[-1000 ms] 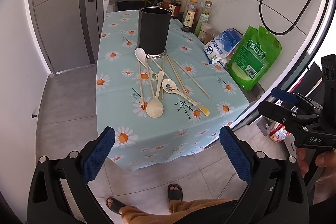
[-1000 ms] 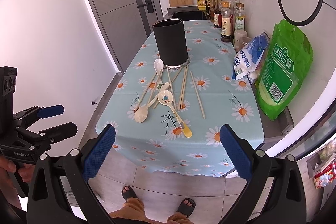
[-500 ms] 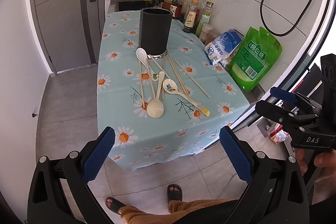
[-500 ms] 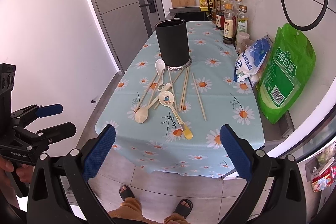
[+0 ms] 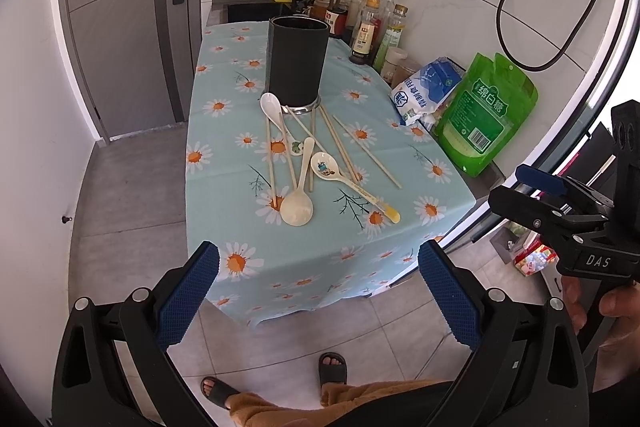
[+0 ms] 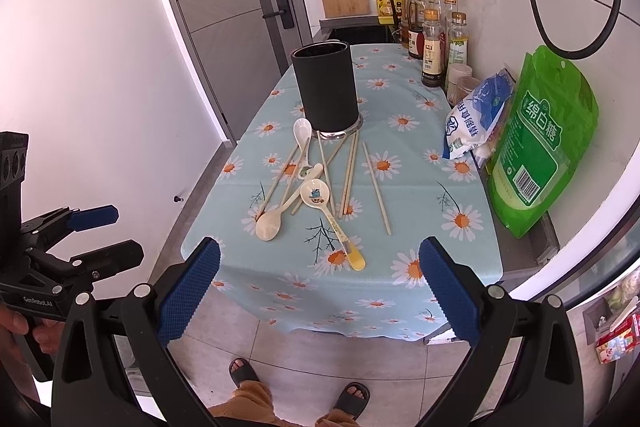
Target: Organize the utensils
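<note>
Over the last second we have eased both grippers a little closer to the table, so the utensils sit slightly larger ahead of us; nothing on the cloth has shifted. Our left gripper (image 5: 318,291) is spread wide with nothing between its blue pads, and our right gripper (image 6: 320,291) is just as wide and just as empty. Both hang off the near edge of the daisy tablecloth (image 5: 224,187), over the tiled floor, apart from everything on the table.

Straight ahead of the left gripper, beyond the table's edge, lies the cream spoon (image 5: 297,209) with its bowl toward us. Just right of it the cartoon-printed spoon (image 5: 326,167) runs its handle toward us and rightward to a yellow tip. A white spoon (image 5: 271,105) lies farther off, its bowl just beside the base of the black utensil holder (image 5: 298,61), which stands upright at the far end of the scatter. The chopsticks (image 5: 340,147) fan out from the holder's foot toward us, some crossing under the spoons, one lying apart to the right.

From the right gripper the same cluster sits ahead and slightly left, the holder (image 6: 326,89) behind it. Farther right, against the wall, stand a green bag (image 6: 544,143) and a blue-white bag (image 6: 476,115).
</note>
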`<state>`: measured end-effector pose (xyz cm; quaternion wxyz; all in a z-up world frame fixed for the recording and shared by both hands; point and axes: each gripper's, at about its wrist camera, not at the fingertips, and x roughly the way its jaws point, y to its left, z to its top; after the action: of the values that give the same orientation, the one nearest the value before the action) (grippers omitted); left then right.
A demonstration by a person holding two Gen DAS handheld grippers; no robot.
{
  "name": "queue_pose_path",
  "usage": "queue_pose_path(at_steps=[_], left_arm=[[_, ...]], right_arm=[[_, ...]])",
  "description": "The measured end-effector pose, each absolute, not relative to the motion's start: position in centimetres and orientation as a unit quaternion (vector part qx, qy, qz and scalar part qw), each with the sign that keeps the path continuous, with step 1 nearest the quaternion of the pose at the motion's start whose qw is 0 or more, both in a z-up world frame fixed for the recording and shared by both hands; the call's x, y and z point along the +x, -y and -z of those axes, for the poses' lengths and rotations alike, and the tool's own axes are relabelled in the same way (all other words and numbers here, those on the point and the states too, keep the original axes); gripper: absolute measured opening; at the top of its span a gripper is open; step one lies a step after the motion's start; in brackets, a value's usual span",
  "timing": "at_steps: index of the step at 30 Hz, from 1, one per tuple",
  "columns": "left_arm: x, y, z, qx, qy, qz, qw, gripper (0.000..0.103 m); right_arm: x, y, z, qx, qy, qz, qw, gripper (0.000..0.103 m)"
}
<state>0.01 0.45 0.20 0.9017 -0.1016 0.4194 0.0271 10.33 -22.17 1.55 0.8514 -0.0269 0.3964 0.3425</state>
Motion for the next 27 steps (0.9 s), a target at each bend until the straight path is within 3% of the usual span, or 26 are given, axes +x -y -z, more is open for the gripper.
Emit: queue_pose_path(at_steps=[27], left_arm=[[0.9, 0.5, -0.3, -0.101, -0.425, -0.058, 0.897, 0.097]], right_arm=[[11.7, 22.9, -0.8, -0.016, -0.404, -0.366, 0.838, 0.099]])
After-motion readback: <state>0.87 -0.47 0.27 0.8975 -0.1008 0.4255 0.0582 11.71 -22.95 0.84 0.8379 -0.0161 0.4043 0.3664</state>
